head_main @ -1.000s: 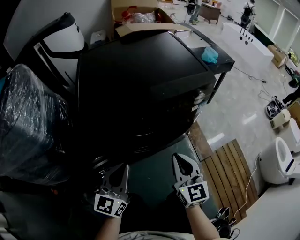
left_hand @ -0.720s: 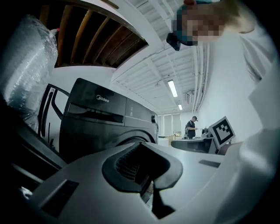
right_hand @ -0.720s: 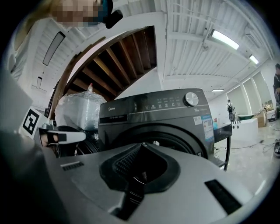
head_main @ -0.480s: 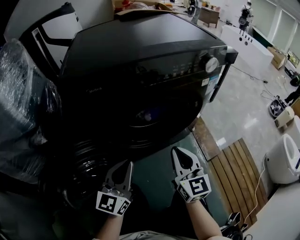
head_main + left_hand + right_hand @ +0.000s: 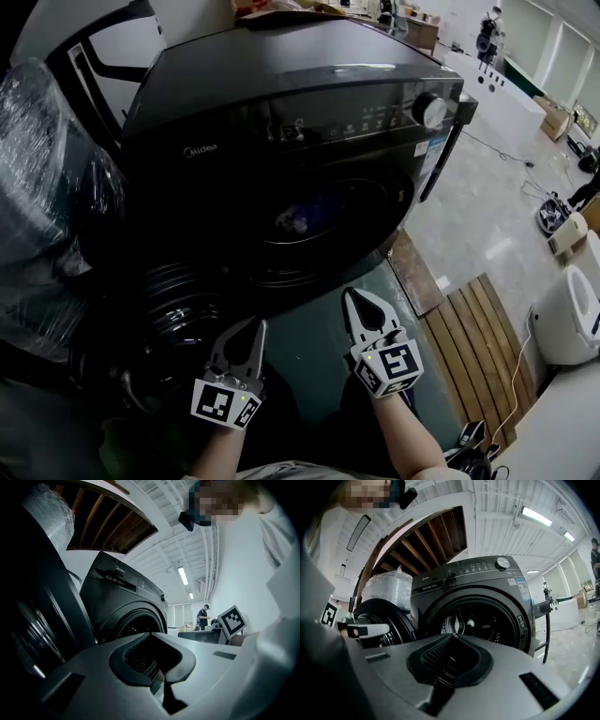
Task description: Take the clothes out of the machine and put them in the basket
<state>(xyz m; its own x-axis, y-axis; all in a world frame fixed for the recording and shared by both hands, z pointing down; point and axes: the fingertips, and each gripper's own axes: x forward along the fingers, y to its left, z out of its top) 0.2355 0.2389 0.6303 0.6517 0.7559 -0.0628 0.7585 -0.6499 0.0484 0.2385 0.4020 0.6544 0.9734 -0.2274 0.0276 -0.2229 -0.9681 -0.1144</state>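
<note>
From the head view, my left tool (image 5: 251, 333) and right tool (image 5: 358, 305) hover side by side, low in front of the black machine (image 5: 281, 84), whose door (image 5: 155, 323) hangs open to the left. Inside the dark drum (image 5: 319, 220), a small pale patch (image 5: 291, 222) is all I can make out of the clothes (probably 1 garment near the mouth, though it is too dim to be sure). In the left gripper view, my tool's 2 jaws are pressed together with nothing between them; the machine's front stands ahead and the door looms close at the left. In the right gripper view, that tool is likewise closed and empty, aimed almost straight at the drum mouth (image 5: 483, 620). To do this reach well, I judge I should spread 1 tool wide before entering, stay clear of the door's rim, go in level, and pinch a thick fold rather than a loose edge. The basket shows in no view.
</note>
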